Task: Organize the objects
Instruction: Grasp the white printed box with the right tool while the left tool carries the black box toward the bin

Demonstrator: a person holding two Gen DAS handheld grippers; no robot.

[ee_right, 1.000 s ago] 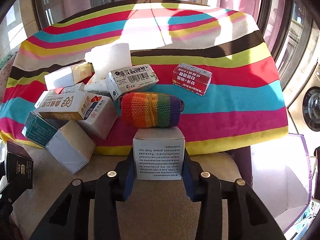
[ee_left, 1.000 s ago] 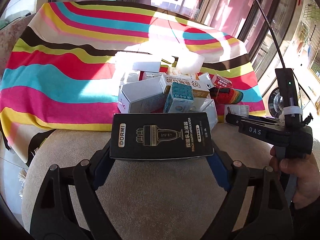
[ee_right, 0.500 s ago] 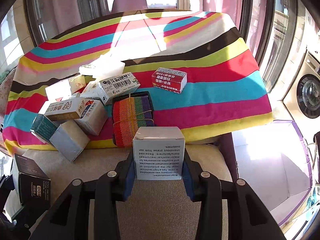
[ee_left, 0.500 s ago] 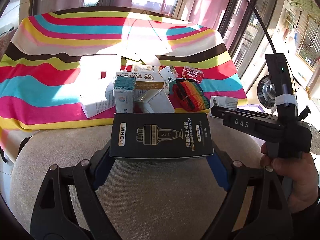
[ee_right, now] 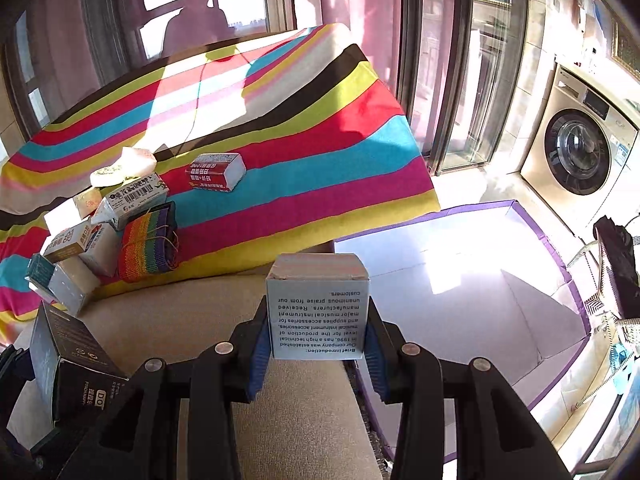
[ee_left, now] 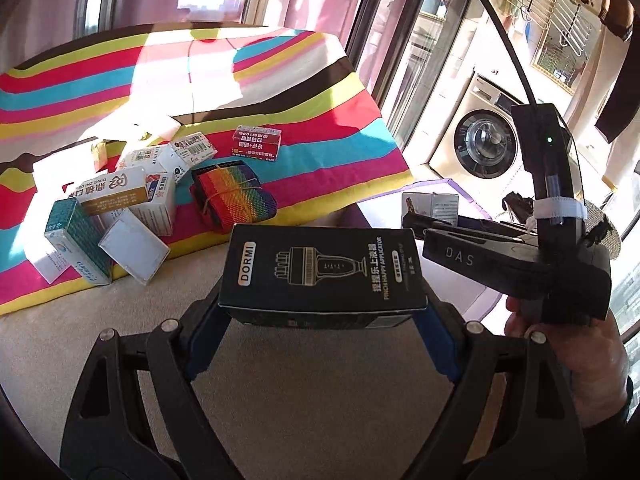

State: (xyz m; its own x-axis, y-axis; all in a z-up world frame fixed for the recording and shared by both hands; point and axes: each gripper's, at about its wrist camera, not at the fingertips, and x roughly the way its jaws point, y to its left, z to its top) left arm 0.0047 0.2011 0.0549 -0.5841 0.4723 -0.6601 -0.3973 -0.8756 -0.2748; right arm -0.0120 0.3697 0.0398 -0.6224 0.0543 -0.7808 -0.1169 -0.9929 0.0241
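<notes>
Both grippers swing to the right and pull back from the pile. In the left wrist view the pile of boxes [ee_left: 116, 208], which sat straight ahead just beyond the black box [ee_left: 322, 276] a second ago, now lies well off to the left and farther away, and a washer [ee_left: 482, 144] has come into sight. In the right wrist view the rainbow roll [ee_right: 146, 246], earlier directly behind the white box [ee_right: 318, 306], now sits far to the left. A purple-edged bin [ee_right: 540, 236] now fills the space just right of the white box.
</notes>
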